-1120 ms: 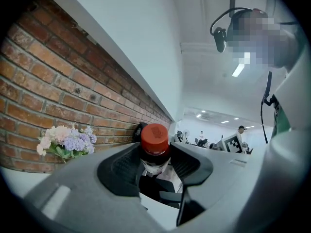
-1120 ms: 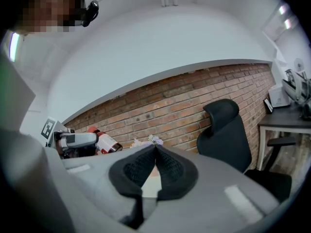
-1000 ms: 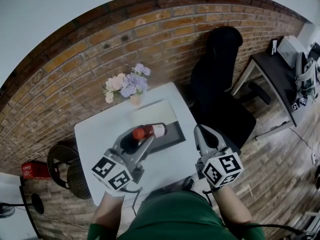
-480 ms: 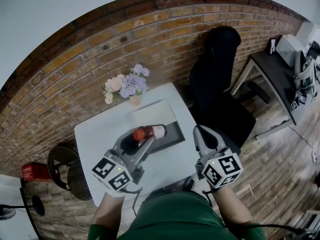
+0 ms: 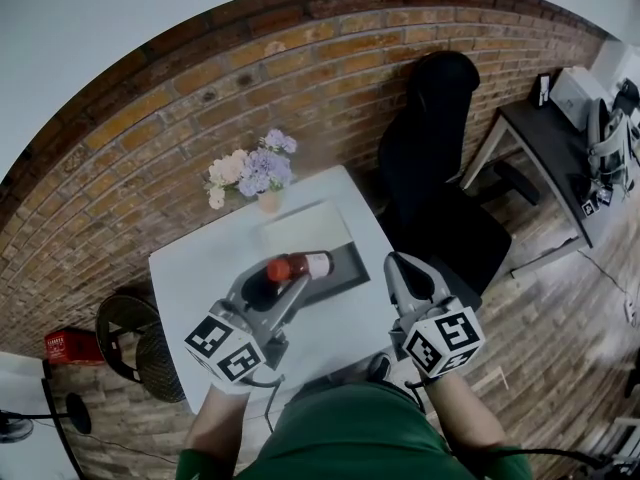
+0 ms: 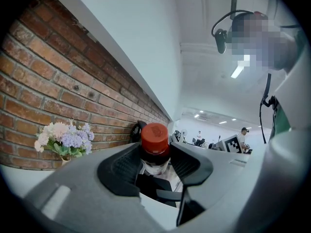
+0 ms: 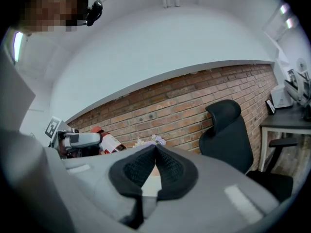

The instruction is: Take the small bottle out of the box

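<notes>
A white table (image 5: pixel 190 268) stands against a brick wall (image 5: pixel 150 138). At its far edge sits a small pot of pale and purple flowers (image 5: pixel 252 174). To the right is a black office chair (image 5: pixel 440 168), and farther right a dark desk (image 5: pixel 545 153) stands on the wooden floor (image 5: pixel 560 308). Left of the table are a dark round basket (image 5: pixel 125 316) and a red crate (image 5: pixel 70 345).

The left claw (image 5: pixel 283 279) points level, jaws clamped on a small bottle (image 5: pixel 300 264) (gripped just below its red cap). The right claw (image 5: pixel 402 267) is held level beside it, a little apart, its jaws pressed together and empty.
</notes>
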`<state>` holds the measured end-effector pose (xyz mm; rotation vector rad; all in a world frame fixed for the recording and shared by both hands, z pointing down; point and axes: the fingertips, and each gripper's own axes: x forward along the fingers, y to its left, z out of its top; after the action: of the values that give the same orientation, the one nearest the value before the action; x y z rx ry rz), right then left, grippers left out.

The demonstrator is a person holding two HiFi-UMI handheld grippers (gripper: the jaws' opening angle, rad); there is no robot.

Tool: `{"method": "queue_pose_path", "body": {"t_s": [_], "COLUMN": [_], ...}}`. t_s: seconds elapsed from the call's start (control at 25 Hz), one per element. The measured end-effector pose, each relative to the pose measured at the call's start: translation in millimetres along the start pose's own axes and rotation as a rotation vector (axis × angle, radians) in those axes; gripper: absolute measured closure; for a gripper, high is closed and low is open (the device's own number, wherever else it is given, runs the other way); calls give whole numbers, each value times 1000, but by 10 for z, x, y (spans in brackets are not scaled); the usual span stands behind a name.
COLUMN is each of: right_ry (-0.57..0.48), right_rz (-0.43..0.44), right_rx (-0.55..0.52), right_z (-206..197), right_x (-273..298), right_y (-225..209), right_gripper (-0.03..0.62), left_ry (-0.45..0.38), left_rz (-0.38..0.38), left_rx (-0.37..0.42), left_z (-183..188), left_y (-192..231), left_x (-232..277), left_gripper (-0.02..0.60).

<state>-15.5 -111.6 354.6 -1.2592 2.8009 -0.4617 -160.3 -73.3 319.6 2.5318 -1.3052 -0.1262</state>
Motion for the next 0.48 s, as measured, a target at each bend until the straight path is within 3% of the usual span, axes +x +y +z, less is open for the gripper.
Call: {"method": "queue_pose_path", "body": {"t_s": [0.48], "right_ry": [14], "right_rz": [7], "right_rx": [9], "right_z": [-37], "right_x": [23], "right_y": [-37], "right_gripper": [591], "left_ry": [1], "left_rz": [1], "left_rx": [-33], "left_z": [-55], "left_y": [43], "left_x": [30], "left_gripper": [380]}}
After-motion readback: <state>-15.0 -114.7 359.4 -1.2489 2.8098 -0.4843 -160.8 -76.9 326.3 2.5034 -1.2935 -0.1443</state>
